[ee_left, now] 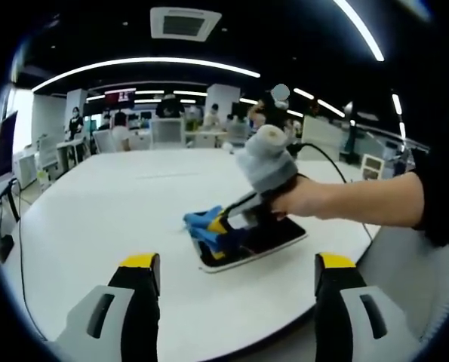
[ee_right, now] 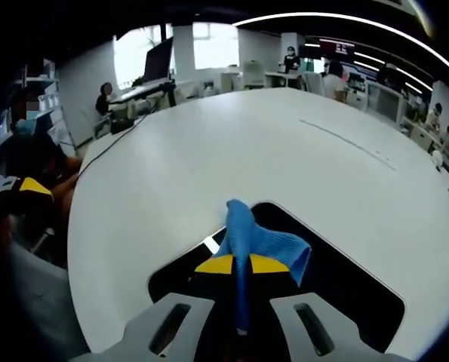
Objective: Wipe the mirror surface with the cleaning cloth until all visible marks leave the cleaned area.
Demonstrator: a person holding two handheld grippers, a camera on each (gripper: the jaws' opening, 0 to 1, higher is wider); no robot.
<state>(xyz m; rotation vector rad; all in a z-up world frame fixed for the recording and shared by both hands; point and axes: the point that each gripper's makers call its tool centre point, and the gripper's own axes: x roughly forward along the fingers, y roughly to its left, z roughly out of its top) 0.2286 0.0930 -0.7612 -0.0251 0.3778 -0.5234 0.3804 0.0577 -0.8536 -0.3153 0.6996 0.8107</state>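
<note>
A bright blue cleaning cloth [ee_right: 256,240] lies on a dark, white-framed rectangular mirror [ee_right: 337,279] on the plain white tabletop [ee_right: 209,151], between grey, yellow-tipped fingers [ee_right: 215,265].

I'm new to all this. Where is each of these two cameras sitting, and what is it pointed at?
Left gripper view: rides on the left hand-held gripper, jaws open, facing across the round white table at the right hand-held gripper and the person's hand.
Right gripper view: rides on the right hand-held gripper, looking down its jaws, shut on the blue cleaning cloth.
Shared: cloth, table, white-framed rectangular mirror.
</note>
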